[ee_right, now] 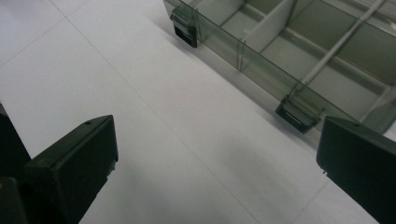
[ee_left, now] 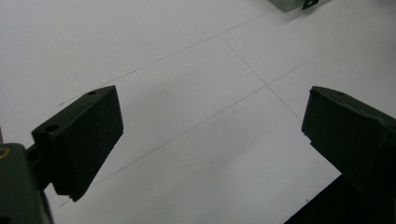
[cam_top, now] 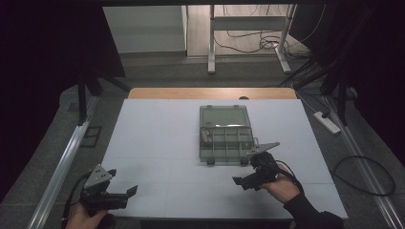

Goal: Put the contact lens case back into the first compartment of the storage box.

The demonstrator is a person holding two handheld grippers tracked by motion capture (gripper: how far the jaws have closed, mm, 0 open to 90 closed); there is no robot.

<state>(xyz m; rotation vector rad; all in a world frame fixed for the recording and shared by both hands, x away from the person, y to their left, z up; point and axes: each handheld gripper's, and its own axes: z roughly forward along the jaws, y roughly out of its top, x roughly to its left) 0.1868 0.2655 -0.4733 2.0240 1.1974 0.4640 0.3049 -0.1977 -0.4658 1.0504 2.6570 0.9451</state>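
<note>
Left gripper [ee_left: 212,135]: jaws spread wide, nothing between them, only bare white table [ee_left: 187,70] under the gap. In the high view this gripper [cam_top: 125,194] sits at the near left corner of the table [cam_top: 157,133], held from below by the left hand [cam_top: 86,220], grey plate on top, jaws pointing right across the near edge. A corner of the box [ee_left: 292,3] shows at the top edge of the left gripper view, well apart from the jaws. Right gripper [ee_right: 217,158]: jaws likewise wide open and empty, table surface between them. Just beyond them lies the front wall of the box [ee_right: 261,60], clear grey plastic, divided into compartments by thin partitions; two dark latches hang on that wall, one [ee_right: 184,25] at the upper left of the right gripper view, the other [ee_right: 299,112] close to the jaw on the view's right, though contact cannot be told. In the high view the right gripper [cam_top: 246,181] is held by the right hand [cam_top: 282,188] just in front of the box's near right corner, jaws pointing left. The box [cam_top: 225,136] lies open near the table's middle, lid [cam_top: 224,116] folded back flat on the far side; a small dark item [cam_top: 205,134] lies in its far left compartment, too small to identify. Beyond the table: a wooden edge [cam_top: 210,93] and cables [cam_top: 258,43] on the floor.
</note>
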